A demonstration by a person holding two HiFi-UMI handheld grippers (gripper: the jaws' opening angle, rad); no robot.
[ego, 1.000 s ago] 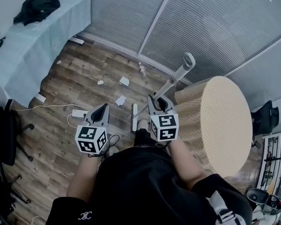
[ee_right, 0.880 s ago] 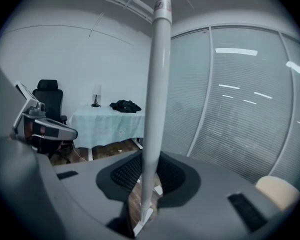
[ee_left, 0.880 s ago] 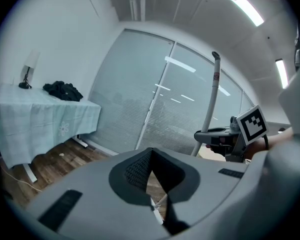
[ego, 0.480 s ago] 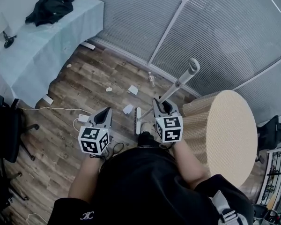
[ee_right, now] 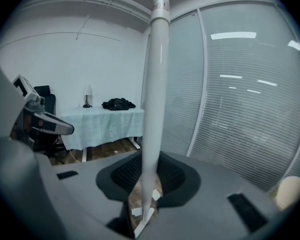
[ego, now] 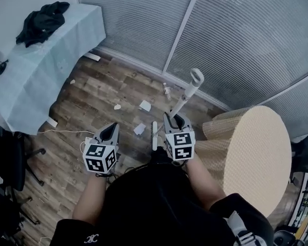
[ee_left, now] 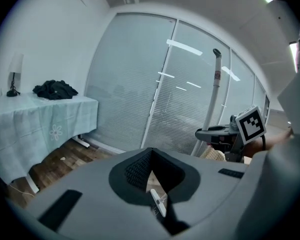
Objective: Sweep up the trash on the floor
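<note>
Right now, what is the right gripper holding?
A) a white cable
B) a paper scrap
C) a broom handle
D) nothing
C: the right gripper has its jaws closed on the broom handle, which rises between them.

The broom's (ego: 187, 92) shaft slips behind the right gripper (ego: 175, 120) at mid-frame, so where it meets the head stays hidden. The small item (ego: 167, 91) at the foot of the window is too tiny to name, perhaps a bottle. The chair (ego: 5, 155) is cut off at the left edge.
</note>
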